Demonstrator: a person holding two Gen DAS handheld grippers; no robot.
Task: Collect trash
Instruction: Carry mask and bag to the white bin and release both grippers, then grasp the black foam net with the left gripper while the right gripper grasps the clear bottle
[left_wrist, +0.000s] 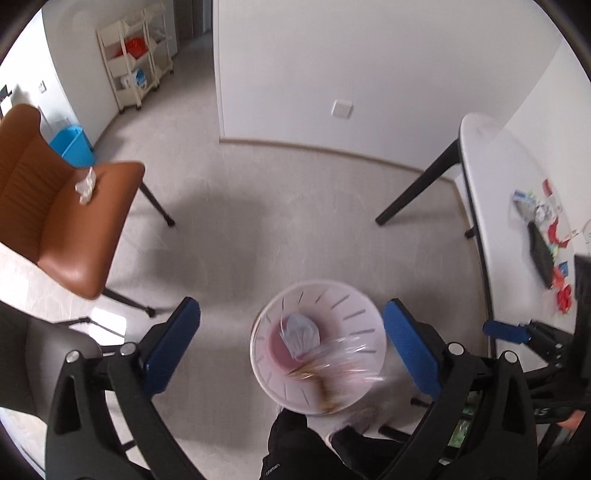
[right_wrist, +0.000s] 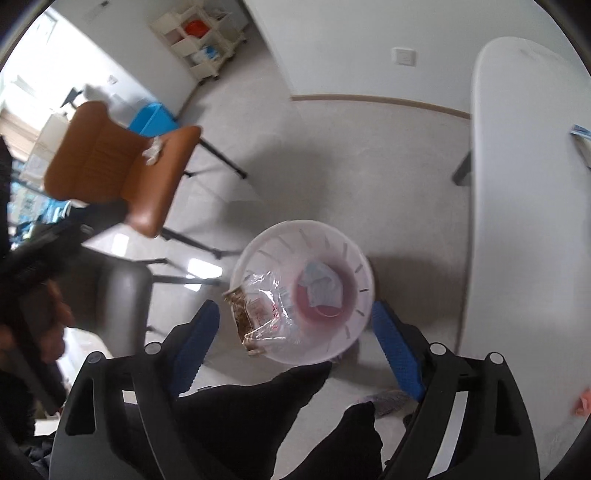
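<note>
Left wrist: grey floor (left_wrist: 295, 221) | white bin (left_wrist: 365, 310) beside table (left_wrist: 491, 155) | both grippers' fingers (left_wrist: 173, 347) spread, empty

- Brown leather chair (left_wrist: 70, 218): black metal legs, stands on the floor left of centre.
- Grey chair (right_wrist: 122, 295): just beside the brown chair, partly hidden.
- White table (left_wrist: 491, 162): black angled leg; runs along the right wall.
- Cream storage cart (left_wrist: 135, 55): three tiers, wheeled, against the far wall; one tier holds a red item.
- Blue bin (left_wrist: 74, 146): behind the brown chair, near the wall.
- Wall switch plate (left_wrist: 341, 109): white, low on the wall.
- Floor (left_wrist: 277, 206): pale grey.
</note>
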